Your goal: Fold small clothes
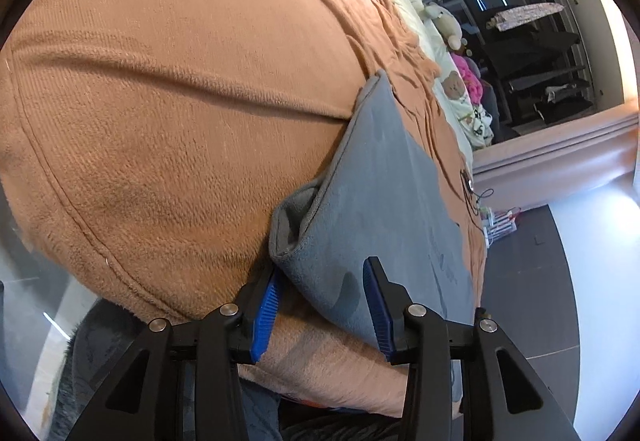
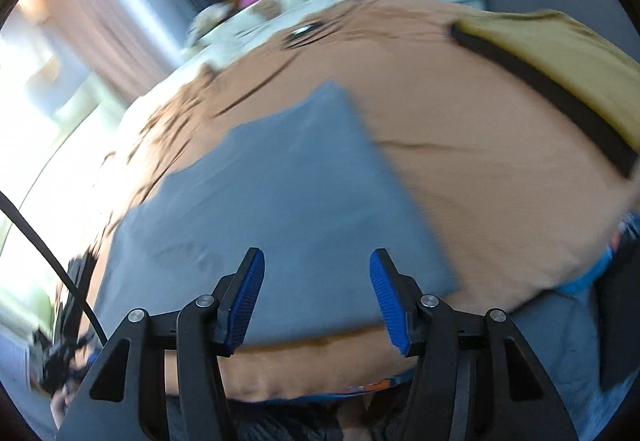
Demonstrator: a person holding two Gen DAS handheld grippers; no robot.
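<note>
Two open claws, left claw (image 1: 322, 277), right claw (image 2: 316, 261), over grey cloth (image 2: 288, 193)

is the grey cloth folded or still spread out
Folded: the grey cloth lies as a compact rectangle on the brown blanket, doubled layers showing at its near corner.

The left claw (image 1: 322, 301) stands part open, pitched down at the near corner of the grey folded garment (image 1: 372, 201), its blue pads (image 1: 267, 315) either side of that edge without pressing. The right claw (image 2: 316, 293) hangs part open above the same garment, gripping nothing.
</note>
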